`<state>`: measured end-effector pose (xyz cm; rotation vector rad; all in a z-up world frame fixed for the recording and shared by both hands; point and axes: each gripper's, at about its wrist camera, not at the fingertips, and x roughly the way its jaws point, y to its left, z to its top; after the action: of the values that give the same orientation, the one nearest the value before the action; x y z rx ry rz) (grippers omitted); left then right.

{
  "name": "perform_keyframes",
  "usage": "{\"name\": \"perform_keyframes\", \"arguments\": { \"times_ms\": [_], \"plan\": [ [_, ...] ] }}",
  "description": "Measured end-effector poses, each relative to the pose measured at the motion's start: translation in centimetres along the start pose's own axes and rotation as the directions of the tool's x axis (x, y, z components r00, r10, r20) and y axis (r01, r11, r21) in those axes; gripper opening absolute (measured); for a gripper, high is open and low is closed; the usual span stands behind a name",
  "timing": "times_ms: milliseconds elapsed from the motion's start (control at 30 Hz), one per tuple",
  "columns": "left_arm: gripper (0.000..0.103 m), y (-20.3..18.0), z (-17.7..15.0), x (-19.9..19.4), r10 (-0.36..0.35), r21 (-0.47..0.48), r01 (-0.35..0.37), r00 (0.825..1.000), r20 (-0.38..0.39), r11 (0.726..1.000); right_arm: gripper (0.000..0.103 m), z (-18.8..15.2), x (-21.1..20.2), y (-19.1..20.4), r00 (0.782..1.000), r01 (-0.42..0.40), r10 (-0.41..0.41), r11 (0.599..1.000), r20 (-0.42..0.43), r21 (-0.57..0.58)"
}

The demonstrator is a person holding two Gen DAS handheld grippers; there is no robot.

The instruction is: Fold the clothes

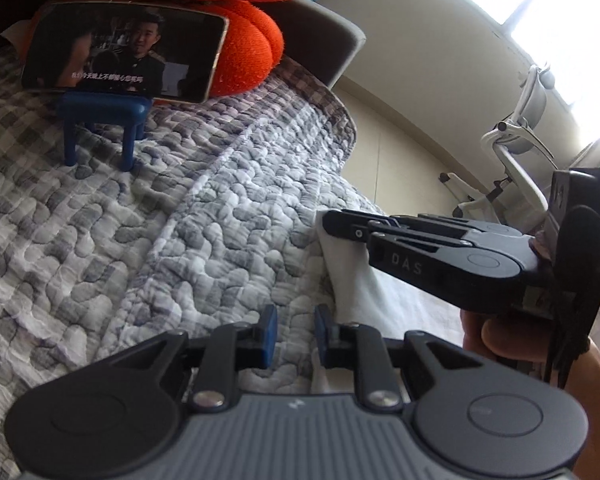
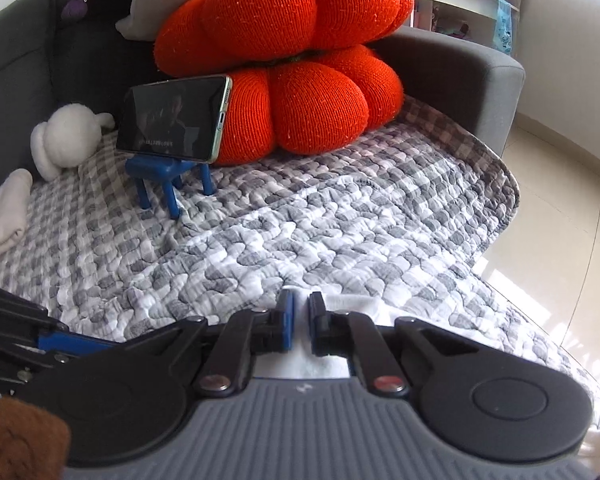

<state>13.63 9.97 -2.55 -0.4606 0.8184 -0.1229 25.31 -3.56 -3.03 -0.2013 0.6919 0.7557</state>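
A white garment hangs over the grey checked quilt on the sofa. My right gripper is shut on a white fold of it. In the left wrist view the right gripper comes in from the right, with the cloth hanging from its tips. My left gripper sits just left of the cloth, fingers a narrow gap apart with only quilt between them. The left gripper also shows at the left edge of the right wrist view.
A phone playing a video leans on a small blue stand against orange pumpkin cushions. A white plush and a folded beige cloth lie at the left. The sofa arm and tiled floor are at the right. A white chair stands beyond.
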Motion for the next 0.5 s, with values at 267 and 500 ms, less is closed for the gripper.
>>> {"name": "perform_keyframes", "arguments": {
  "times_ms": [267,500],
  "plan": [
    [0.024,-2.9,-1.2,1.9,0.083,0.148,-0.073,0.995,-0.062,0.986,0.005,-0.6,-1.1,-1.3,0.998,0.026,-0.035,0.988,0.052,0.151],
    [0.024,-2.6,-1.2,1.7,0.091,0.12,-0.084,0.994,-0.062,0.989,0.005,-0.9,0.1,-1.2,0.996,0.009,-0.023,0.986,0.082,0.169]
  ]
}}
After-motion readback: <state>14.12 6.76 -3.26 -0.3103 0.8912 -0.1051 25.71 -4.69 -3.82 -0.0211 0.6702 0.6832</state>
